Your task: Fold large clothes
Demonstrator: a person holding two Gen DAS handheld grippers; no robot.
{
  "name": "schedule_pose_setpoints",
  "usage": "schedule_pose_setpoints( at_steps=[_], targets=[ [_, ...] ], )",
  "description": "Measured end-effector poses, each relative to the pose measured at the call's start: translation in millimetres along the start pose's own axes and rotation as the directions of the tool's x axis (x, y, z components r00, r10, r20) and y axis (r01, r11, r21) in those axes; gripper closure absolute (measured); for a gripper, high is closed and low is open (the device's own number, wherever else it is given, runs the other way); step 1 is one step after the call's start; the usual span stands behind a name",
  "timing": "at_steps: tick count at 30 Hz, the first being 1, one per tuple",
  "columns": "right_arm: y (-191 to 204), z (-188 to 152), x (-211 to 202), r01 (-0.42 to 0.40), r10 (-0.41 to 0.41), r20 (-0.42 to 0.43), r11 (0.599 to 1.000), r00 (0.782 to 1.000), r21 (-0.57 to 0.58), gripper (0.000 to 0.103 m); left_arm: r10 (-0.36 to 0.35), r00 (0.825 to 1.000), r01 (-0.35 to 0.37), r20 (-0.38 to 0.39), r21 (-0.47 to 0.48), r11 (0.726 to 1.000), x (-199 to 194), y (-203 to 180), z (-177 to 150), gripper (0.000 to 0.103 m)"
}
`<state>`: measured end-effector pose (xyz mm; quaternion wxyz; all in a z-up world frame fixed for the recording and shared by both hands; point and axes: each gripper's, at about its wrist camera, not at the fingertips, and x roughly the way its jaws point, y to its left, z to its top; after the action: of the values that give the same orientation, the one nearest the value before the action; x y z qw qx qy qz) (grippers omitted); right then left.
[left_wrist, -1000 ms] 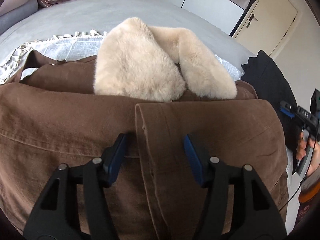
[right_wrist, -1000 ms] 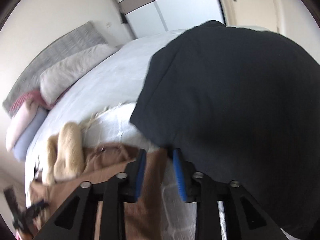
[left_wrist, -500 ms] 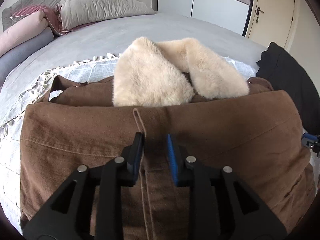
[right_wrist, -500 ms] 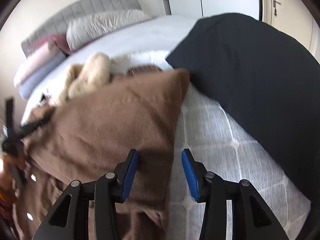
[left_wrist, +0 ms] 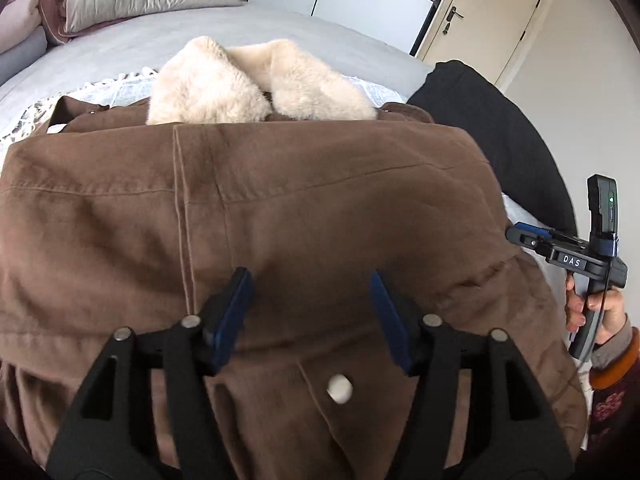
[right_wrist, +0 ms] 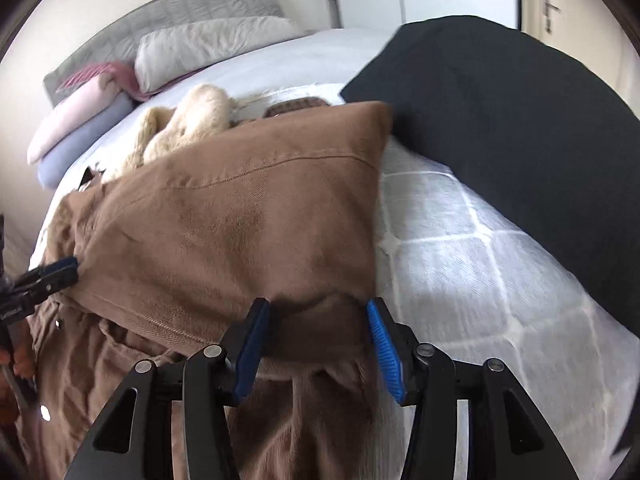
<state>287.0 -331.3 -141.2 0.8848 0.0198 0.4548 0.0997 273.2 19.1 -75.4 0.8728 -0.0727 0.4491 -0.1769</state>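
Observation:
A brown coat point(left_wrist: 280, 208) with a cream fur collar point(left_wrist: 248, 80) lies on the bed, its lower part folded up over the body. My left gripper point(left_wrist: 312, 304) is open just above the folded brown cloth, holding nothing. My right gripper point(right_wrist: 320, 336) is open at the near right edge of the fold point(right_wrist: 240, 220), with cloth lying between its blue pads. The right gripper also shows in the left wrist view point(left_wrist: 568, 252), at the coat's right edge. The left gripper's tip shows in the right wrist view point(right_wrist: 48, 276) at the coat's left side.
A black garment point(right_wrist: 500, 120) lies on the bed right of the coat. A white quilted throw point(right_wrist: 460, 248) lies under both. Pillows point(right_wrist: 208, 44) and rolled bedding point(right_wrist: 76, 128) sit at the headboard. A door point(left_wrist: 488, 16) and wardrobe stand beyond.
Both grippers have opened: the left let go of the coat's front seam and drew back towards me, and the right widened at the fold's edge. The fold now lies flat.

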Motion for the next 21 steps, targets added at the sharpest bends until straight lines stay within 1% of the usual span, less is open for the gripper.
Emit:
schedule_pose_setpoints(
  at_steps=[1, 2, 4, 6, 8, 9, 11, 13, 16, 19, 21],
  targets=[
    [1.2, -0.8, -10.2, 0.0, 0.0, 0.007, 1.0, 1.0, -0.005, 0.051, 0.0, 1.0, 0.0, 0.001, 0.003, 1.0, -9.3, -3.2, -1.2, 0.025],
    [2.9, -2.7, -27.2, 0.005, -0.005, 0.019, 1.0, 1.0, -0.014, 0.049, 0.004, 1.0, -0.004, 0.01, 0.003, 1.0, -20.4, -6.3, -3.6, 0.024],
    [6.1, -7.1, -55.5, 0.01, -0.009, 0.038, 1.0, 0.999, -0.021, 0.042, 0.01, 1.0, -0.01, 0.017, -0.006, 1.0, -39.2, -9.2, -9.5, 0.021],
    [8.3, -12.4, -81.2, 0.006, -0.004, 0.058, 1.0, 0.998, -0.029, 0.031, 0.01, 1.0, -0.01, 0.012, -0.024, 1.0, -59.9, -12.4, -17.3, 0.019],
    [17.5, -19.5, -112.7, -0.007, 0.011, 0.078, 0.999, 0.997, -0.048, 0.026, 0.008, 1.0, -0.008, -0.005, -0.055, 0.998, -77.0, -14.0, -25.9, 0.016],
    [20.1, -25.4, -125.1, -0.013, 0.018, 0.08, 0.998, 0.997, -0.058, 0.022, 0.009, 1.0, -0.011, -0.027, -0.071, 0.997, -83.2, -15.6, -30.8, 0.016],
    [27.8, -35.0, -145.7, -0.026, 0.032, 0.08, 0.997, 0.996, -0.076, 0.021, -0.004, 0.998, -0.002, -0.062, -0.1, 0.995, -100.0, -15.7, -40.2, 0.016],
    [33.1, -45.9, -167.5, -0.045, 0.052, 0.075, 0.995, 0.996, -0.085, 0.019, -0.023, 0.997, 0.016, -0.068, -0.108, 0.994, -120.2, -16.5, -53.5, 0.015],
    [38.4, -62.3, -192.2, -0.084, 0.09, 0.065, 0.993, 0.994, -0.083, 0.016, -0.038, 0.997, 0.032, -0.063, -0.086, 0.996, -150.5, -17.2, -76.8, 0.014],
    [41.0, -85.9, -210.3, -0.132, 0.134, 0.033, 0.989, 0.99, -0.067, 0.016, -0.022, 0.997, 0.018, -0.072, -0.053, 0.998, -178.8, -16.8, -99.6, 0.01],
    [44.5, -99.6, -217.0, -0.139, 0.139, 0.004, 0.988, 0.99, -0.064, 0.015, -0.013, 0.997, 0.011, -0.075, -0.035, 0.999, -196.2, -12.9, -113.9, 0.009]
  ],
)
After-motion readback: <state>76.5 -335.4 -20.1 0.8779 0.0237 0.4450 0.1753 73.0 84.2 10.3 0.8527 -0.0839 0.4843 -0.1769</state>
